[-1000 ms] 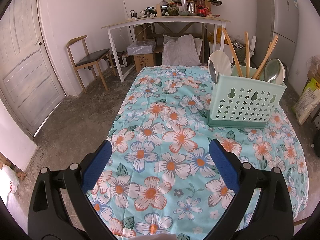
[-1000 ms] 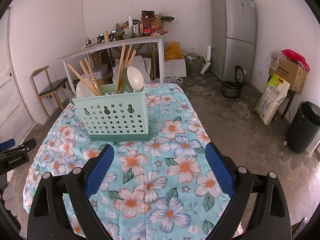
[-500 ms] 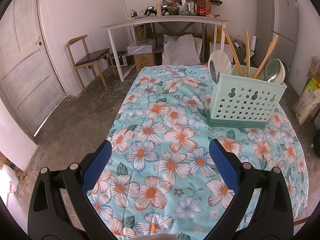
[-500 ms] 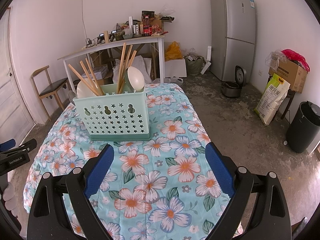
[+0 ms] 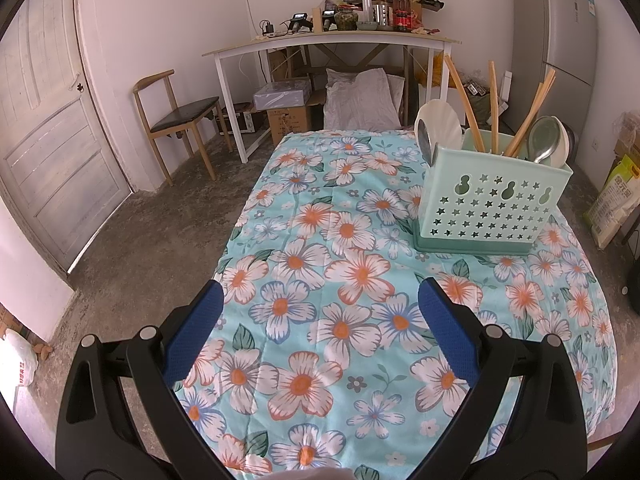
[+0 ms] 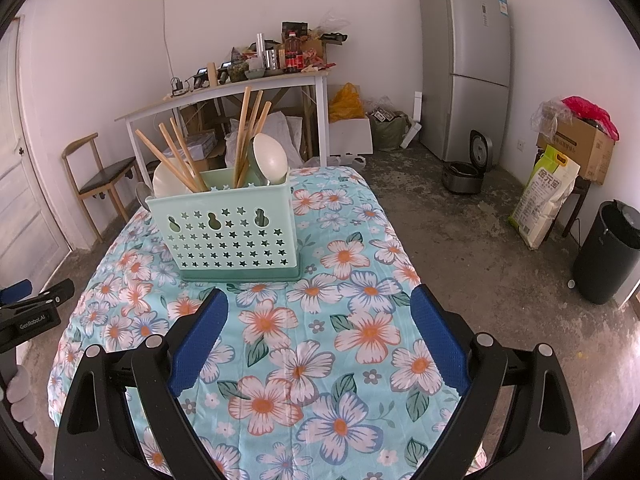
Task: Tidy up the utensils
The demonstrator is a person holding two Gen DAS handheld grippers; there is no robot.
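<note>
Left wrist view: left gripper (image 5: 320, 312) gapes empty above the floral cloth (image 5: 344, 280); chopsticks (image 5: 494, 112) and spoons (image 5: 548, 140) stand in the green caddy (image 5: 492, 204), well ahead. Right wrist view: right gripper (image 6: 318, 320) likewise spread, holding nothing, caddy (image 6: 236, 236) near; sorting looks finished.

I see a table (image 5: 320, 216) under a light blue flowered cloth (image 5: 344, 320) filling the lower middle of my left view. A pale green utensil basket (image 5: 494, 208) stands directly on it at the right of that frame, left of centre (image 6: 232, 232) in my right view.
</note>
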